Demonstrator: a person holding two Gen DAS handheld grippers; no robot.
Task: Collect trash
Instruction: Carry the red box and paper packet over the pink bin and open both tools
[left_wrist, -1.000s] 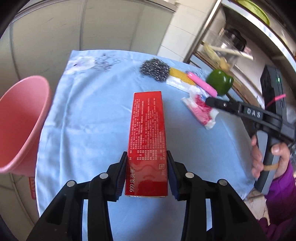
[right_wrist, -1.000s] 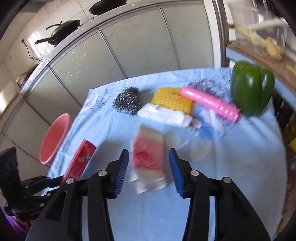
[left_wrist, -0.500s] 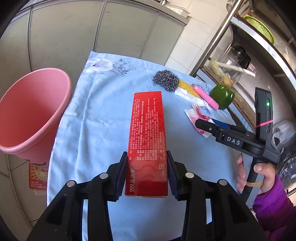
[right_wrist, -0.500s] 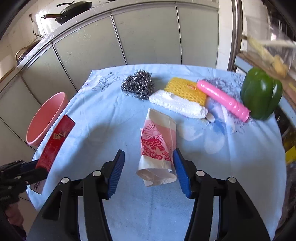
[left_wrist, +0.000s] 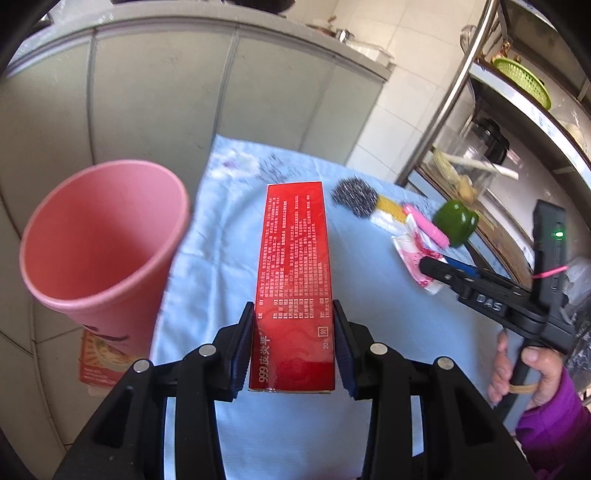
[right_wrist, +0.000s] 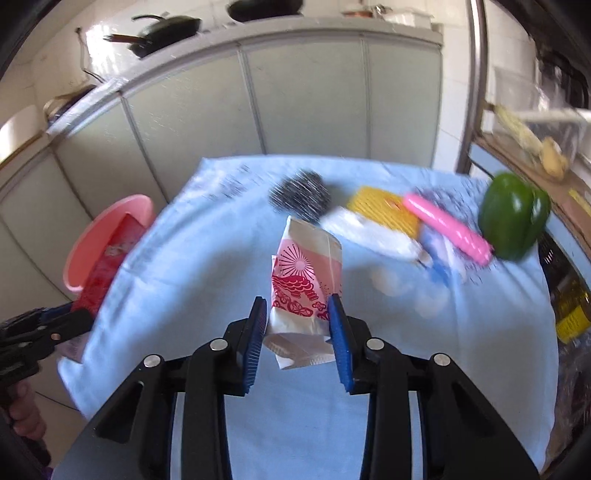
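- The red box (left_wrist: 293, 284) is pinched lengthwise by the left tongs (left_wrist: 293, 347), both blue pads pressed on its long sides near the printed end; it is held in the air above the left edge of the tabletop (left_wrist: 369, 295), far end pointing to 12 o'clock.
- The pink bin (left_wrist: 99, 243) stands off the tabletop at about 10 o'clock from the box, mouth open and tilted toward the camera. In the right wrist view the box's far end overlaps the bin's rim (right_wrist: 110, 236), so it seems near the opening, though I cannot tell whether it is over it.
- The red-and-white wrapper (right_wrist: 304, 291) sits between the pads of the right tongs (right_wrist: 298, 328); the pads are narrowed against its sides and it appears pinched, its lower end crumpled over the cloth.
- Step in hand, as I judge it: carrying the box to the bin while the right side takes up the wrapper. The next move calls for swinging the box toward 10 o'clock until it is above the mouth, then spreading the left tongs.
- Compared with half a second ago, the bin looms larger and nearer in the left view, and the right tongs have narrowed from a wide stance around the wrapper to contact.
- Further out at 1 to 2 o'clock lie a steel scourer (right_wrist: 300, 199), yellow sponge (right_wrist: 384, 210), pink tube (right_wrist: 447, 229) and green pepper (right_wrist: 515, 218).
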